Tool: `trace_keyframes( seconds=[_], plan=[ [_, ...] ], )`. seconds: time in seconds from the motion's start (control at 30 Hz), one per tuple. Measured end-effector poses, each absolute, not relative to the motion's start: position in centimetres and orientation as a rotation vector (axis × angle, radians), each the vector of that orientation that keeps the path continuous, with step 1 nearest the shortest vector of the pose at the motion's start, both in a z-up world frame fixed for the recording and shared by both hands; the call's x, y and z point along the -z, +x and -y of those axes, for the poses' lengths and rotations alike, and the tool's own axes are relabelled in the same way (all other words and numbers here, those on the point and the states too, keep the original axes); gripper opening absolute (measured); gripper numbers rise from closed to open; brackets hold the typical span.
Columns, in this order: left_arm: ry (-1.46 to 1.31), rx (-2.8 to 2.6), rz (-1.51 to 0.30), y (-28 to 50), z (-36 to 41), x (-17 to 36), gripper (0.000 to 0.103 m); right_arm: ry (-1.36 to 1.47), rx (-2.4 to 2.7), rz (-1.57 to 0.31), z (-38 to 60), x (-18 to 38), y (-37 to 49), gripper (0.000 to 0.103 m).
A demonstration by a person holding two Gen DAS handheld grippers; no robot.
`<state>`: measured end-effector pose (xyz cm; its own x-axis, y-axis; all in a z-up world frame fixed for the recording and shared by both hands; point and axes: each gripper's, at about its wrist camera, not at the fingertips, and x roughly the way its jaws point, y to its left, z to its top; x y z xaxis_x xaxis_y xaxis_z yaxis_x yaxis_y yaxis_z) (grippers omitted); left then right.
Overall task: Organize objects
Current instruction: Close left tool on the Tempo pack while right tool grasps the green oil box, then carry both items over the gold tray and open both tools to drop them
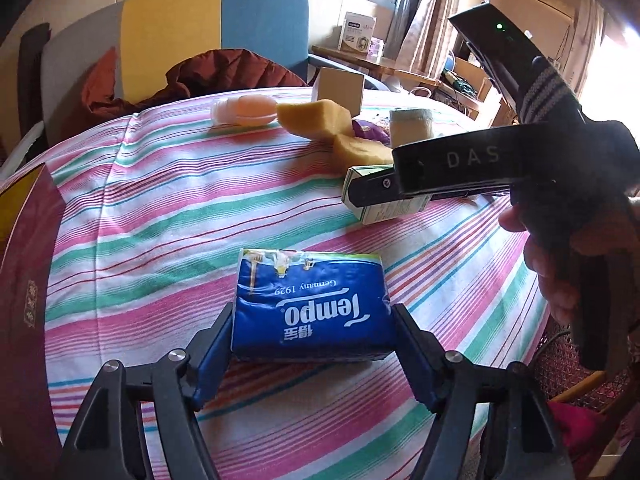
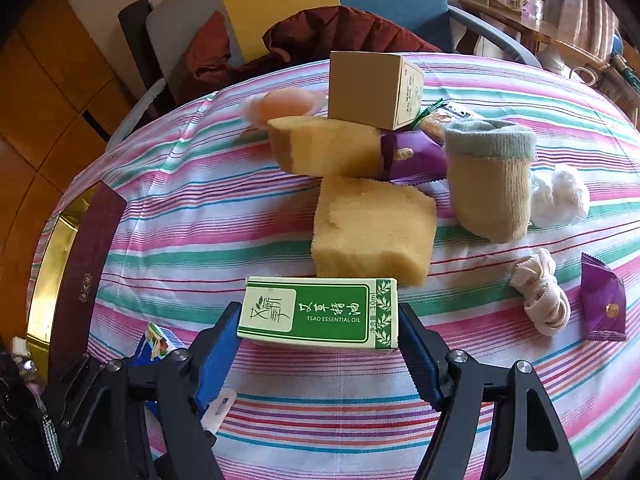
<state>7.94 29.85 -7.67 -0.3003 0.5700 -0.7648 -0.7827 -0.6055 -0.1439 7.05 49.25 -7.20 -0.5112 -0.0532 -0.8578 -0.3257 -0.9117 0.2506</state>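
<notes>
My left gripper [image 1: 312, 328] is shut on a blue Tempo tissue pack [image 1: 312, 304], with the jaws pressing both sides of the pack, just above the striped tablecloth [image 1: 160, 208]. My right gripper [image 2: 320, 328] is shut on a green and white essential oil box [image 2: 320, 314], held crosswise between the blue pads. In the left wrist view the right gripper [image 1: 360, 192] shows from the side, holding that box [image 1: 380, 204] over the table's right part.
Two yellow sponges [image 2: 372, 228], a tan cardboard box [image 2: 372, 88], a pink soap case [image 2: 288, 106], a beige sock [image 2: 488, 180], purple sachets [image 2: 604, 304], a cream cloth knot [image 2: 540, 292] and white wad [image 2: 560, 196] lie on the table. A maroon and gold box [image 2: 80, 264] sits at the left edge.
</notes>
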Motion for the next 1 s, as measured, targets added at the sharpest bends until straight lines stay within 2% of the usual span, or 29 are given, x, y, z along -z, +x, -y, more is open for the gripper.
trace_keyframes(
  seconds=[0.3, 0.83, 1.0],
  plan=[
    [-0.996, -2.041, -0.304, 8.8, -26.6, 6.8, 0.075, -1.498, -2.537, -0.566, -48.4, 7.9, 6.7, 0.075],
    [-0.858, -2.196, -0.197, 8.3, -19.6, 0.9, 0.075, -1.493, -2.592, -0.521, -47.5, 7.9, 6.6, 0.075],
    [-0.891, -2.281, -0.124, 6.1, -15.9, 0.2, 0.075, -1.432, -2.678, -0.423, -46.1, 6.9, 6.6, 0.075]
  ],
)
